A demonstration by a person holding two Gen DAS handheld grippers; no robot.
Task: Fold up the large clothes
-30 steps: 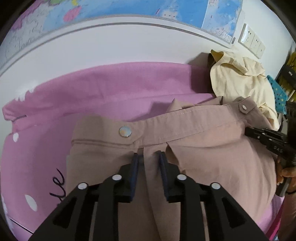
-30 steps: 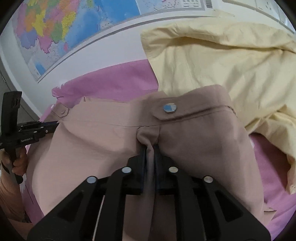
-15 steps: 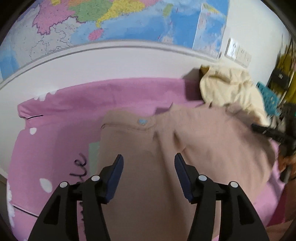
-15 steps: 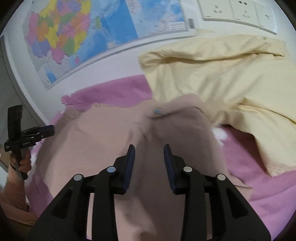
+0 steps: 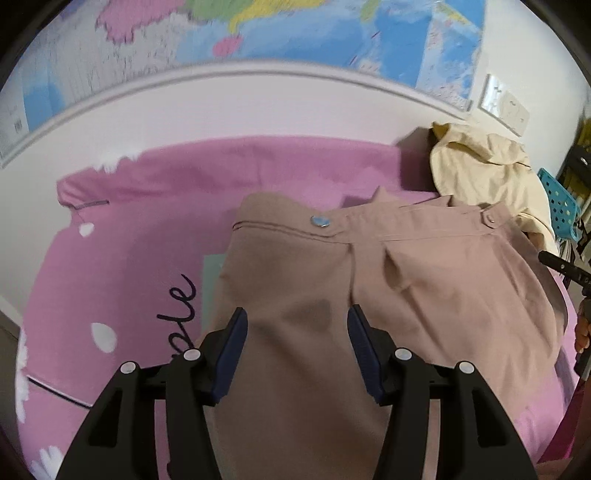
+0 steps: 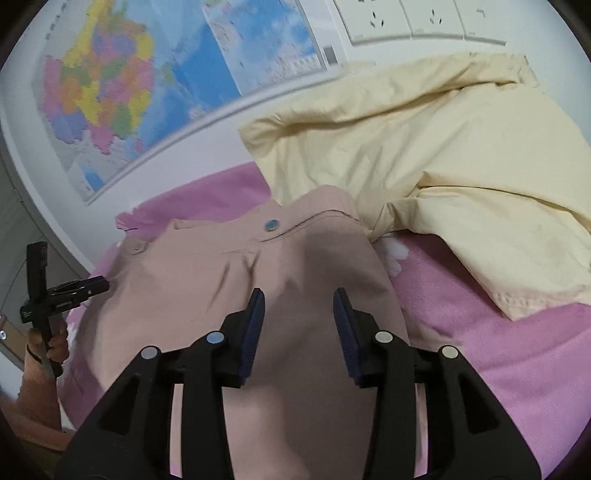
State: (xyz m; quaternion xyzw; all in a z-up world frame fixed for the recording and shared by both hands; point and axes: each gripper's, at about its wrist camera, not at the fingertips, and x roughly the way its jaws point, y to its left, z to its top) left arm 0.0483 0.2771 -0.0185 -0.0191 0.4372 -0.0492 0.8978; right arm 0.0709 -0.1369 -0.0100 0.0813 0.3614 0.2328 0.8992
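Both pinches on the dusty-pink cotton trousers have let go: left hand-held gripper and right hand-held gripper have just been opening and hover empty, leaving the waistband flat on the pink bedsheet for folding.

Wall map above pink printed bedsheet; white socket panel upper right; blue perforated basket at right edge.
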